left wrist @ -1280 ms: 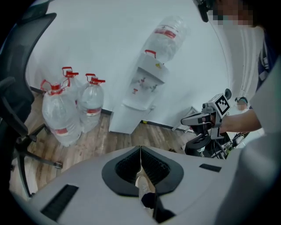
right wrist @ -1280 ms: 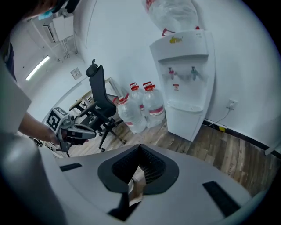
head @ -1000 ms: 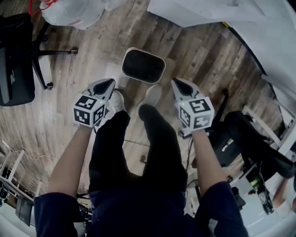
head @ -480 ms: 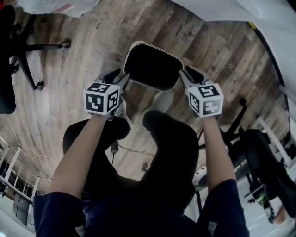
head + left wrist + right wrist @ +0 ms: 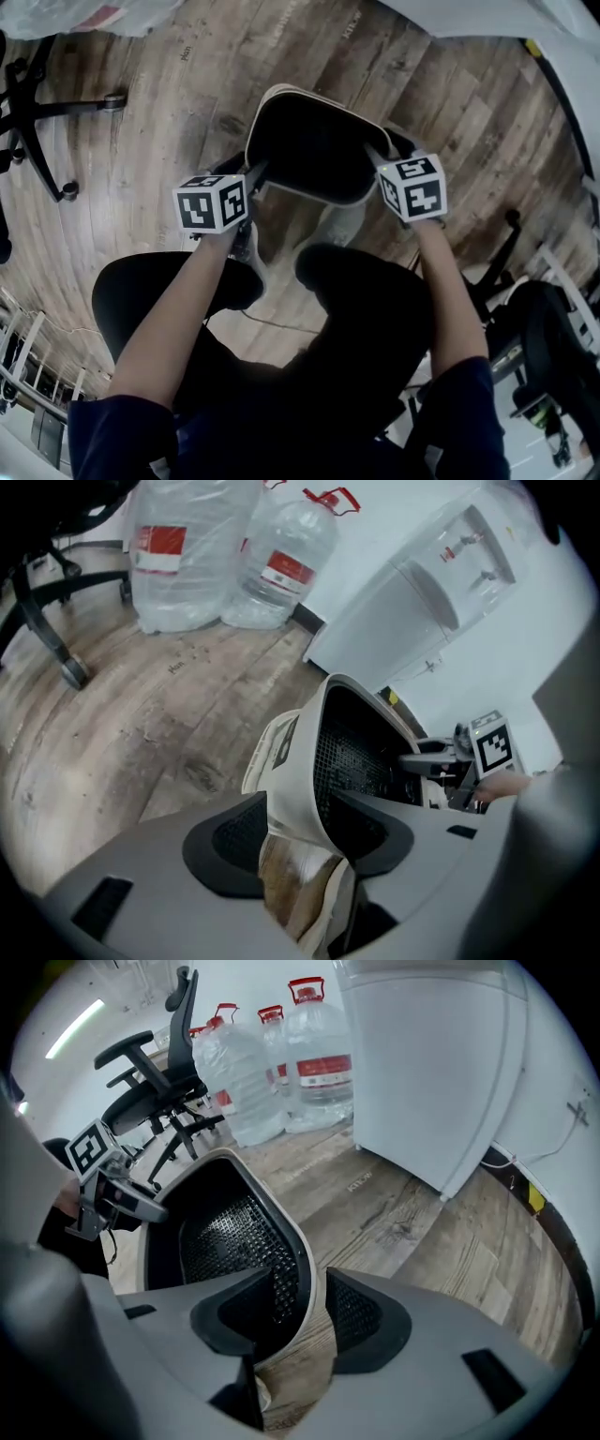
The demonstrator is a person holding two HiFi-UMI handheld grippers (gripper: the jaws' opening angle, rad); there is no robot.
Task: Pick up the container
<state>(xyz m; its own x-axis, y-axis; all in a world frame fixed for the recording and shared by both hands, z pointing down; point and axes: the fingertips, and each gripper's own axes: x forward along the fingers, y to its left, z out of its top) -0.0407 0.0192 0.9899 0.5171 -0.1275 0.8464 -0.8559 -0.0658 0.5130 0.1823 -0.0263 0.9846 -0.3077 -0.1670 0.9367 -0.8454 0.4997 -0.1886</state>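
The container (image 5: 314,141) is a cream, rounded bin with a black mesh inside, on the wood floor in front of the person's feet. My left gripper (image 5: 255,174) is at its left rim and my right gripper (image 5: 380,156) at its right rim. In the left gripper view the bin's wall (image 5: 298,761) runs between the jaws of the left gripper (image 5: 300,829), which are opening. In the right gripper view the rim (image 5: 305,1260) stands between the jaws of the right gripper (image 5: 314,1314), also opening, with a gap at the outer pad.
Large water bottles (image 5: 187,555) stand by a white dispenser (image 5: 441,592) beyond the bin. The white cabinet (image 5: 431,1063) and an office chair (image 5: 159,1082) show in the right gripper view. A chair base (image 5: 47,103) is far left. The person's shoe (image 5: 342,220) is just behind the bin.
Both grippers have moved forward from above the shoes to the bin's two sides, and their jaws have gone from shut to open around its rim. The head has come closer.
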